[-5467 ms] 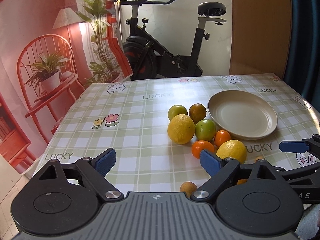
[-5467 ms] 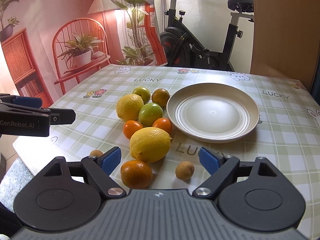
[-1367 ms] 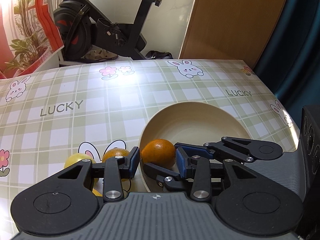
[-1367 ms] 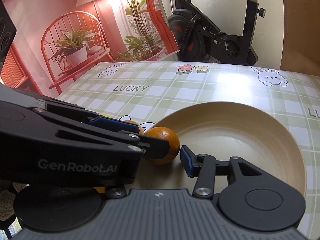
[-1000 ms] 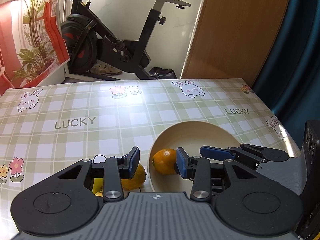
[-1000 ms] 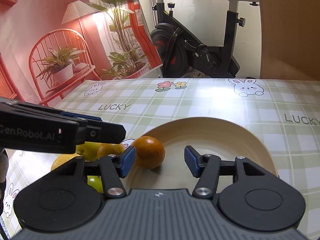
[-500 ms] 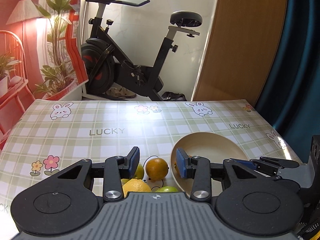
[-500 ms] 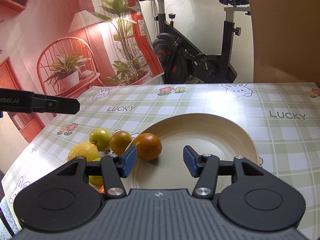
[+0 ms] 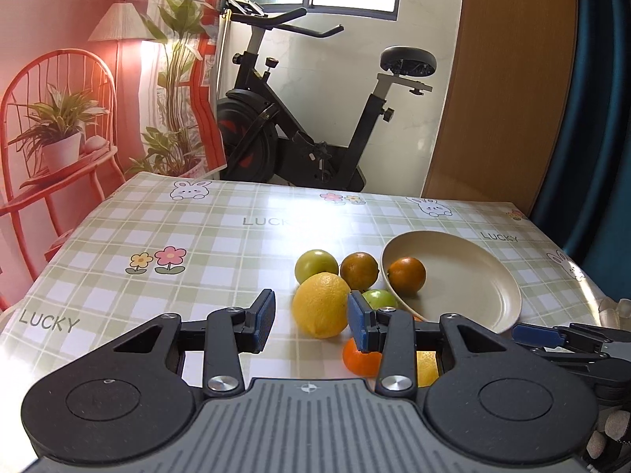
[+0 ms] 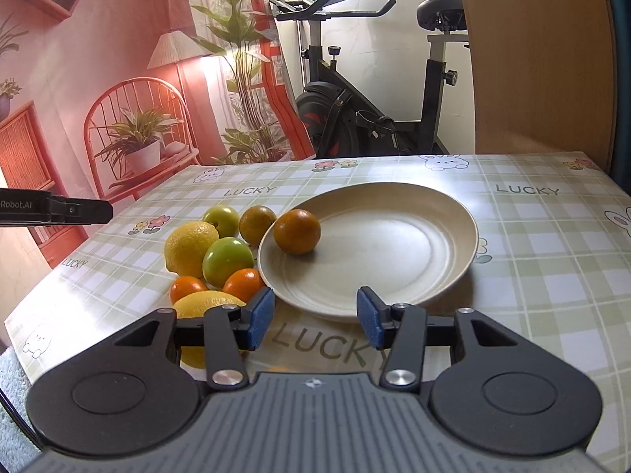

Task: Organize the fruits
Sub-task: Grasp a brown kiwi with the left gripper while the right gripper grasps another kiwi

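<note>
Right wrist view: a counter (image 10: pixel 552 260) under a glossy green-checked cloth printed "LUCKY", with rabbits and flowers, stands before an exercise bike (image 10: pixel 374 110). On it, a smooth round cream plate (image 10: pixel 434 236) holds one dimpled orange (image 10: pixel 296 231) at its left edge; lemons, green fruits and small oranges cluster just left. Both tools, right tool (image 10: pixel 314 317) and left tool (image 9: pixel 311 319), stand apart, empty; the right's jaws have just been closing.
</note>
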Motion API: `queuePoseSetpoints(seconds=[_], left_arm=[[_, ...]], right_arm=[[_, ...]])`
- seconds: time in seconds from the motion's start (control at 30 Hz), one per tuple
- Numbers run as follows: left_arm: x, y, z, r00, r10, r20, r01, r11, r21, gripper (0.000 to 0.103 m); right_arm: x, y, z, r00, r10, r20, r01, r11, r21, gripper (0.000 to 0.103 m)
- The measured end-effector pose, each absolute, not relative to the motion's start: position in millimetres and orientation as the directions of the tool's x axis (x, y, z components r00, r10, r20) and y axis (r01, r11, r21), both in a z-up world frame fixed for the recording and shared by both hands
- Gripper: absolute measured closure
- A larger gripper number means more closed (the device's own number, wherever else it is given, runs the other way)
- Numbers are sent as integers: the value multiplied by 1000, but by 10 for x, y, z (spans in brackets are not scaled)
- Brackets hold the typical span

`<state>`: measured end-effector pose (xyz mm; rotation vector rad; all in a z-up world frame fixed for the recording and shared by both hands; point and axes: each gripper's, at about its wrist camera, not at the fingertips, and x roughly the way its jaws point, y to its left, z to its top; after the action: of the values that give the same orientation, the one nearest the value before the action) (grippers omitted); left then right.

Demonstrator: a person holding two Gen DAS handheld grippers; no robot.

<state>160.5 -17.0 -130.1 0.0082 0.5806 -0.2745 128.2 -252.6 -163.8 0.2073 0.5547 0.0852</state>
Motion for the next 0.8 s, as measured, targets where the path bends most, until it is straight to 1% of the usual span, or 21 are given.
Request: queuePoseSetpoints(seconds=[0.13, 0.27, 0.33, 0.57, 0.63, 0.8], left_arm=[[1524, -119, -1326, 802, -250, -542, 249, 965, -77, 61], [1497, -108, -1357, 805, -236, -544, 227, 970, -84, 61], [1473, -116, -1380, 804, -238, -546, 230, 970, -83, 61], [1487, -113, -1520, 756, -259, -602, 244, 964, -109, 61], [1501, -97, -1545, 747, -256, -613, 237, 965, -115, 61], [1510, -69, -1633, 714, -264, -648, 234, 963, -135, 61]], right_arm=[[1140, -2484, -1708, 844, 137, -519, -33, 978, 204, 57], [1054, -2400, -1750, 847, 149, -510, -70, 983, 169, 57], [1023, -2351, -1796, 843, 163, -512, -89, 982, 166, 59], [1034, -2268, -1892, 829, 182, -528, -132, 983, 131, 64], [1036, -2273, -1909, 828, 185, -530, -132, 982, 136, 71], [1051, -2342, -1932, 825, 191, -532, -118, 978, 170, 72]])
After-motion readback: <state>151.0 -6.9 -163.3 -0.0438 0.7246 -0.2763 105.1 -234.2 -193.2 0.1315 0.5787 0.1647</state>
